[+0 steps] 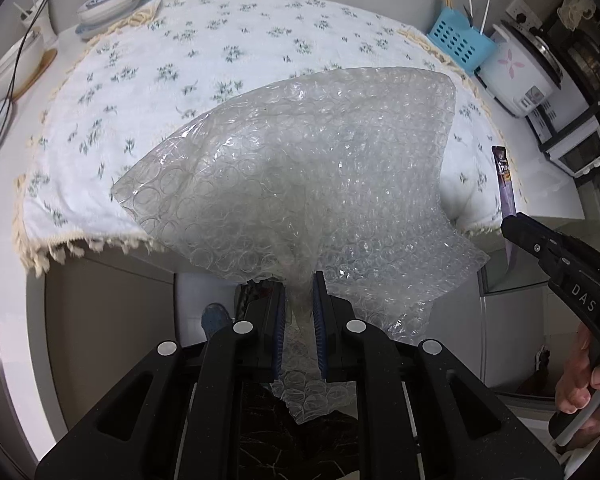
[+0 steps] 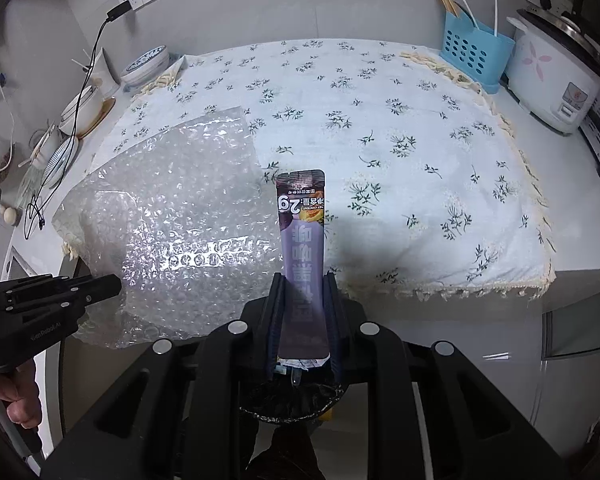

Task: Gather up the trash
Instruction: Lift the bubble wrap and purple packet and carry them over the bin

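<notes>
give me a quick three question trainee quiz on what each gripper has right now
1. True or false: the left gripper is shut on the clear bubble wrap sheet.
2. What does the right gripper hold? A) purple stick sachet B) chopsticks C) bowl
3. What stands just left of the white rice cooker?

Key: 1 true; 2 A; 3 the blue perforated plastic utensil holder.

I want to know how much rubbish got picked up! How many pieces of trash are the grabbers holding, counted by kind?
Bubble wrap, in the left gripper: 1
Purple sachet, in the right gripper: 1
Total: 2
</notes>
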